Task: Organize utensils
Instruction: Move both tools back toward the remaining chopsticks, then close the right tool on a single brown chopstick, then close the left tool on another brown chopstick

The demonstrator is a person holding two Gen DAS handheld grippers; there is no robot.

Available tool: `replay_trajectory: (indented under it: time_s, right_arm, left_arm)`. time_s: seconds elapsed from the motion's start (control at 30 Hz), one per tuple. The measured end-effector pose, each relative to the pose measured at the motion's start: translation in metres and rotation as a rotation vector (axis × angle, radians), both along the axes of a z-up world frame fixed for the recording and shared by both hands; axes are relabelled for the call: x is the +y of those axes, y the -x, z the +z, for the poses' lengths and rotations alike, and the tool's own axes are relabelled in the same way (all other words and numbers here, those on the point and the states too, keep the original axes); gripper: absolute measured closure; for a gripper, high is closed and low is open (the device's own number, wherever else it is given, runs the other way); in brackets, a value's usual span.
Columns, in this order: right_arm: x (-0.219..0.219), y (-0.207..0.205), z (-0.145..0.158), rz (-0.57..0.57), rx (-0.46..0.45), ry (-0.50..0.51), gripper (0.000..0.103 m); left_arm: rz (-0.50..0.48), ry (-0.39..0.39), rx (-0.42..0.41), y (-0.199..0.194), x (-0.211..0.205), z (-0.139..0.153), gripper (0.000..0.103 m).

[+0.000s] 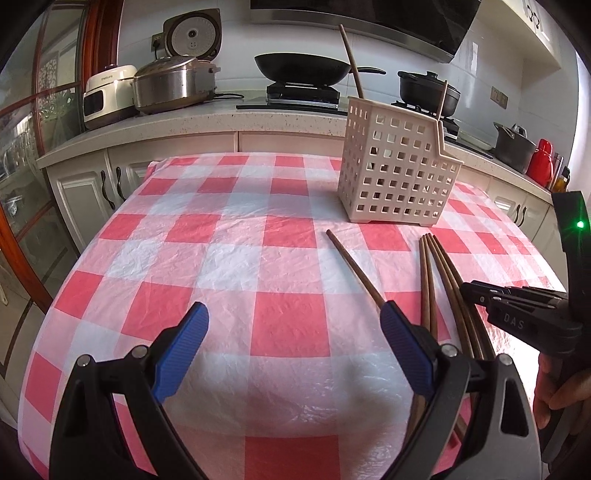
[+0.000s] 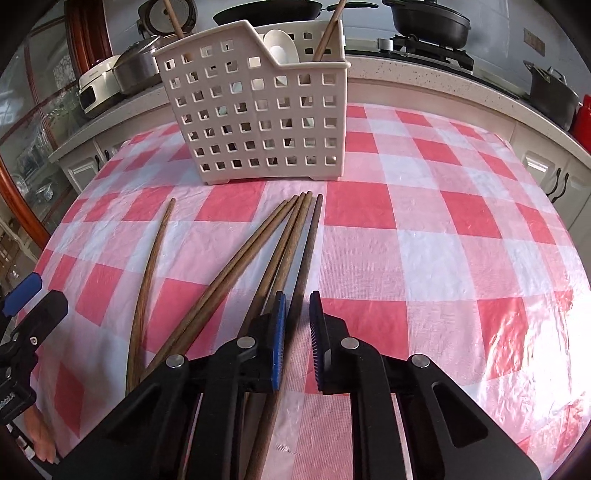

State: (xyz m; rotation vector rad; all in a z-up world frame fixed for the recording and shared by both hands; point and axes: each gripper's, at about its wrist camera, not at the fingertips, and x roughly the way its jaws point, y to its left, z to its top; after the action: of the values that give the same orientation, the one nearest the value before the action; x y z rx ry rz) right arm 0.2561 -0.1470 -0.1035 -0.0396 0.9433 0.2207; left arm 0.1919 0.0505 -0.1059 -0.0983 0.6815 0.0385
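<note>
Item: loose wooden chopsticks [image 2: 258, 273] on the worktop [image 2: 443, 258], which carries a red-and-white checked plastic cloth. We count five long brown sticks with visible grain lying fanned together, their far tips close and pointing toward the holder, their near ends spreading beneath the right gripper [image 2: 297, 306]. The darkest stick [image 2: 310, 243] is the rightmost of the fan and runs between the blue pads; these stand close on either side of it with only a narrow gap, and we cannot tell whether they press on it. A sixth stick, the single chopstick [image 2: 151, 266], lies apart to the left of the fan, angled the same general way.

The left gripper [image 1: 293, 325] stands wide open over bare cloth, nothing between its blue pads; its right finger [image 1: 402, 343] sits over the near end of the single chopstick in the left wrist view.

Container: a cream plastic utensil holder [image 2: 258, 122] with square perforations, upright on the cloth beyond the chopstick tips, well apart from both grippers. We see a raised left section and a lower right one. Contents: a white spoon [image 2: 280, 46] in the right section, a wooden stick [image 2: 328, 29] slanting beside it, and another wooden stick [image 2: 173, 18] rising from the far left.
</note>
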Motion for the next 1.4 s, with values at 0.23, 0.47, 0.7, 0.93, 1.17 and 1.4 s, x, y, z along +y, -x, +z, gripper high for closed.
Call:
replay_trajectory:
  time_s: [0.23, 0.47, 0.7, 0.93, 1.17, 1.4]
  right_arm:
    - [0.002, -0.025, 0.0, -0.01, 0.019, 0.006, 0.09]
    - [0.006, -0.035, -0.001, 0.006, 0.008, 0.029, 0.09]
    - [-0.006, -0.03, -0.002, 0.0, 0.0, -0.005, 0.097]
    - [-0.023, -0.023, -0.002, -0.002, 0.016, -0.071, 0.097]
    - [-0.032, -0.019, -0.001, 0.017, 0.029, -0.112, 0.097]
    - [-0.036, -0.019, -0.002, 0.024, 0.03, -0.138, 0.097]
  left_arm:
    - [0.006, 0.011, 0.0, 0.002, 0.008, -0.002, 0.012]
    - [0.028, 0.026, 0.031, -0.003, 0.015, -0.009, 0.012]
    - [0.014, 0.046, 0.1, -0.021, 0.006, -0.015, 0.012]
    - [0.022, 0.046, 0.16, -0.056, -0.009, -0.019, 0.026]
    - [-0.02, 0.058, 0.224, -0.098, -0.036, -0.022, 0.048]
    - [-0.01, 0.015, 0.245, -0.117, -0.047, -0.025, 0.064]
